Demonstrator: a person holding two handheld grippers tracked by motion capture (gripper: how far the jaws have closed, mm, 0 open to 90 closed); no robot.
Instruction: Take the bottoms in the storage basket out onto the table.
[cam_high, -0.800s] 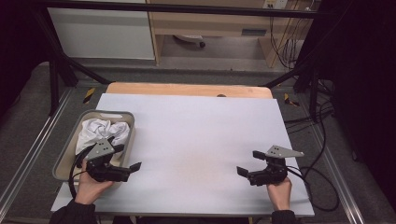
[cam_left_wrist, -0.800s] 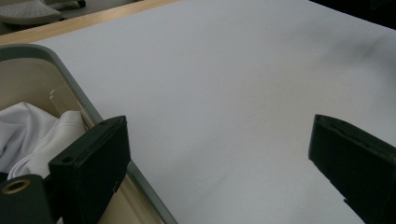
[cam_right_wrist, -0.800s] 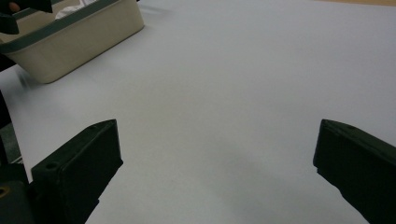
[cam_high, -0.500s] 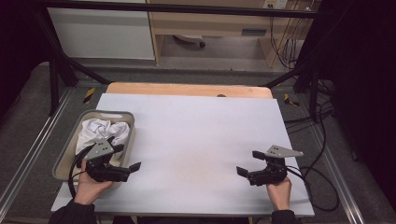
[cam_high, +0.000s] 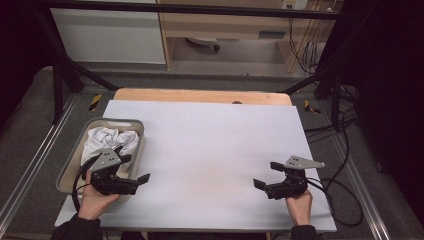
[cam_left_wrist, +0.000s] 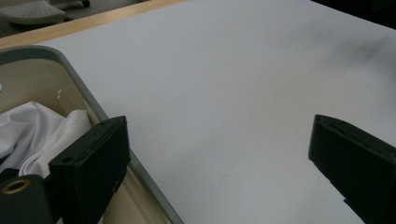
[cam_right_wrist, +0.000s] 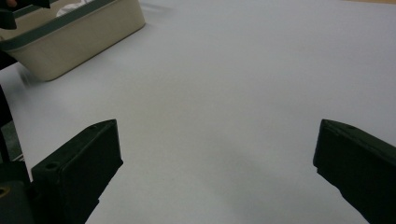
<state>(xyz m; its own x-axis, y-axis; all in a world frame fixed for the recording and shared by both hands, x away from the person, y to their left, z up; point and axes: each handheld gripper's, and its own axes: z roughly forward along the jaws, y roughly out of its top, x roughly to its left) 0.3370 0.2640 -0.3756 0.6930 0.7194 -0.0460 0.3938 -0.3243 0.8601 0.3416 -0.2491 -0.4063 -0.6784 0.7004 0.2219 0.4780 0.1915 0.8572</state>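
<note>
Lying crumpled in the bin (cam_high: 70, 165) at the worktop's left edge, the white cloth (cam_high: 107, 140) fills the far half of that bin; its folds also show at the left of the left gripper view (cam_left_wrist: 32, 135). The bin is beige with a grey rim, and it stands on the white sheet that covers the worktop (cam_high: 210, 150).

Your left gripper (cam_high: 134, 173) hangs over the bin's near right corner, just beside the cloth and not touching it. Its jaws stand wide apart with nothing between them; one is above the bin's rim, the other above bare sheet.

Your right gripper (cam_high: 267, 175) is well apart from the bin, near the worktop's right front edge, and it points left across the sheet. Its jaws are likewise spread wide and empty, with bare white surface between them in the right gripper view. A black cable trails from each gripper. Your hands grip both handles from the near side.
</note>
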